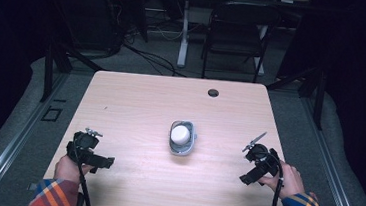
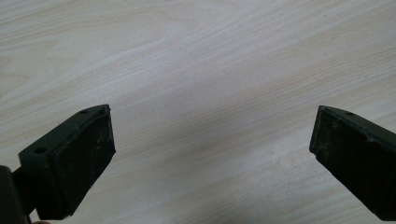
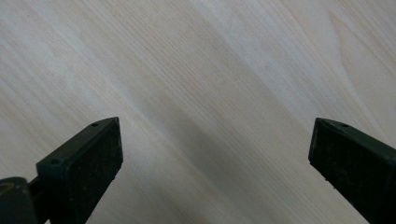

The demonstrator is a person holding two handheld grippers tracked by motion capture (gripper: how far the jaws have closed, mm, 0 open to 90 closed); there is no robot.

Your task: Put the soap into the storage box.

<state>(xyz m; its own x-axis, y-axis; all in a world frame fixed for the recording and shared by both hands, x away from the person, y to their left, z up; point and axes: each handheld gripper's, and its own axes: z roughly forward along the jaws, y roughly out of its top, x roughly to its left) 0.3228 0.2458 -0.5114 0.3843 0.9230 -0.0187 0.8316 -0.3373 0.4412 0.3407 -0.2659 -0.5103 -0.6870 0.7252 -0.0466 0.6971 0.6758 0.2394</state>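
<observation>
Nothing looks started: your left gripper (image 1: 90, 150) and right gripper (image 1: 257, 162) sit spread wide, holding nothing, well apart from the grey container (image 1: 183, 137) with a white object (image 1: 180, 133) mid-table (image 1: 135, 104).

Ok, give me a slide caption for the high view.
Two open grippers, left and right, flank a grey container holding a white object on a wooden table.
</observation>
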